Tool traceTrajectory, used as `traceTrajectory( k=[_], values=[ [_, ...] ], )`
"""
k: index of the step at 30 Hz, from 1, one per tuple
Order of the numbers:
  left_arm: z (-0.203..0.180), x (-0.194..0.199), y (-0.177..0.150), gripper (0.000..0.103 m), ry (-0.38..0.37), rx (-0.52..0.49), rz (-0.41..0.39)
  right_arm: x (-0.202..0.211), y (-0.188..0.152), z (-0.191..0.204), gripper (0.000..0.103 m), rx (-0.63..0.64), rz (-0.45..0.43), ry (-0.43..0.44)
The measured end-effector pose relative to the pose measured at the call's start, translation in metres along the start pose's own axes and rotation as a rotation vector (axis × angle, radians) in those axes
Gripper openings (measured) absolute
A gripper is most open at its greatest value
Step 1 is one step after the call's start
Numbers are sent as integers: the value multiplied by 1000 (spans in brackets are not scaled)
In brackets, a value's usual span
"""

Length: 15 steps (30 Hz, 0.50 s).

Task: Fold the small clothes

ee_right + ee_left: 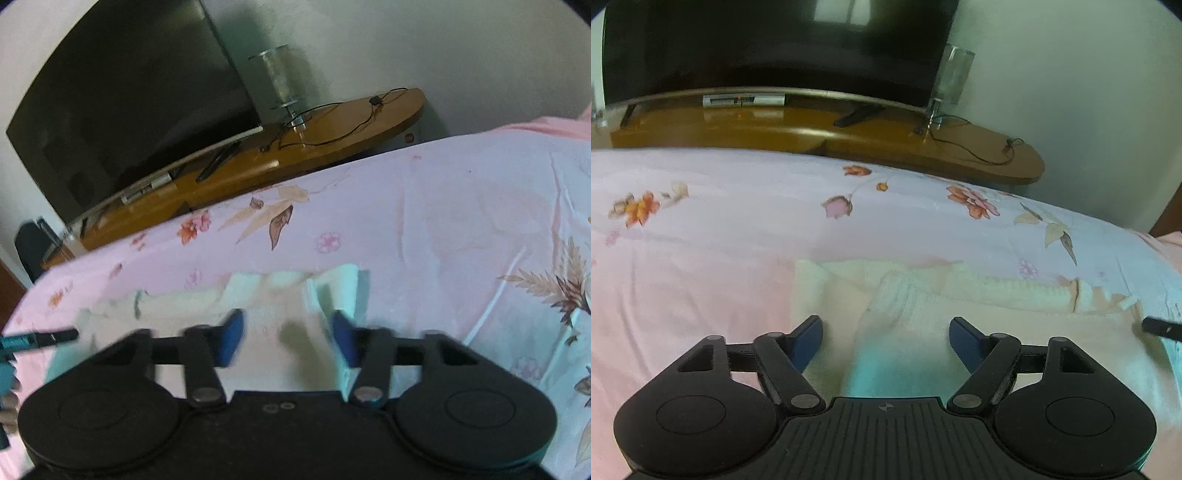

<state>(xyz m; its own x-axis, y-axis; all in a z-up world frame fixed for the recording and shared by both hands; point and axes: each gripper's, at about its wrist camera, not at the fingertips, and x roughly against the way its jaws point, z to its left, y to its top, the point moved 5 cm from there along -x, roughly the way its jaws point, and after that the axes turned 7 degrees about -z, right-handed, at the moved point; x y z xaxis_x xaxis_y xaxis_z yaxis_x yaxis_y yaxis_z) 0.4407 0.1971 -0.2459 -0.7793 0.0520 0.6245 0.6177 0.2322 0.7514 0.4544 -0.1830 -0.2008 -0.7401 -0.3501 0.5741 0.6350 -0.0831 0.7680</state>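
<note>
A small cream knitted garment lies partly folded on the pink floral bedsheet. My left gripper is open just above its left half, blue pads apart, holding nothing. In the right wrist view the same garment lies under my right gripper, which is open with a raised fold of cloth beside its right pad. The view is blurred. The tip of the right gripper shows at the left view's right edge, and the left gripper shows at the right view's left edge.
The bed edge runs along the far side. Beyond it stands a wooden TV stand with a large dark TV, a glass ornament and a cable. A pale wall is at the right.
</note>
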Motion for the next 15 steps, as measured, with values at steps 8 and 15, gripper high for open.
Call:
traceTrajectory(
  k=[8,15],
  values=[
    [2,-8,-5,30,-8,-3,22,-16,-1,-1,34,59,44,-8],
    [-3,-4,-2,4,-1,6,2,-18,-6,-2,6,70,46,-19]
  ],
)
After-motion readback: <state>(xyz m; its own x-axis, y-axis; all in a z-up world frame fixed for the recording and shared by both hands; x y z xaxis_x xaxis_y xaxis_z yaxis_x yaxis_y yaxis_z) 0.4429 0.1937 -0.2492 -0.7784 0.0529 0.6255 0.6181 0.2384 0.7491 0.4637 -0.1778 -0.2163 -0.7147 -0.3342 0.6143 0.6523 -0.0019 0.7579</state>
